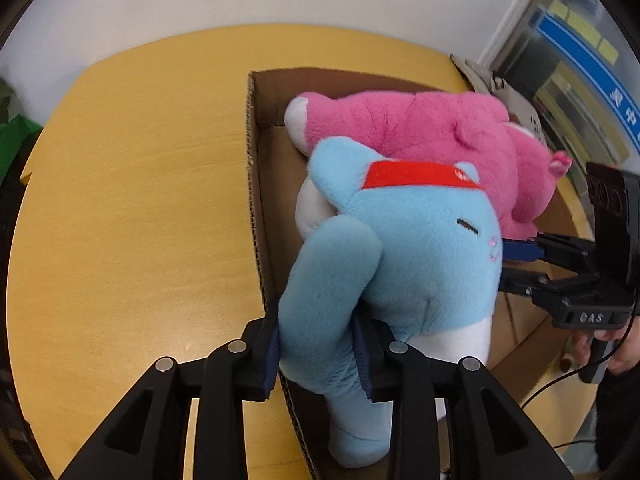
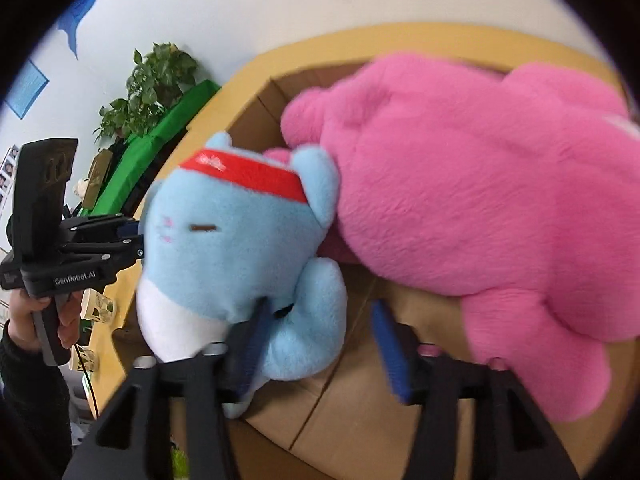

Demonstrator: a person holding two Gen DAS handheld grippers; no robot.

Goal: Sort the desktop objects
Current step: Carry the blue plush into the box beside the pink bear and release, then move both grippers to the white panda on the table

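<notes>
Blue plush cat (image 1: 400, 256) hangs over the cardboard box (image 1: 264, 168); our left gripper (image 1: 316, 356) fingers clamp its arm, right gripper (image 2: 320, 344) fingers apart; we should release gently.

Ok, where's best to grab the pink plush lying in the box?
Probably its white-tipped paw, coming from above near the box's left wall. The paw sticks out free and narrow toward the far corner, while the blue plush lies against the pink plush's body, which looks too bulky for the fingers.
</notes>
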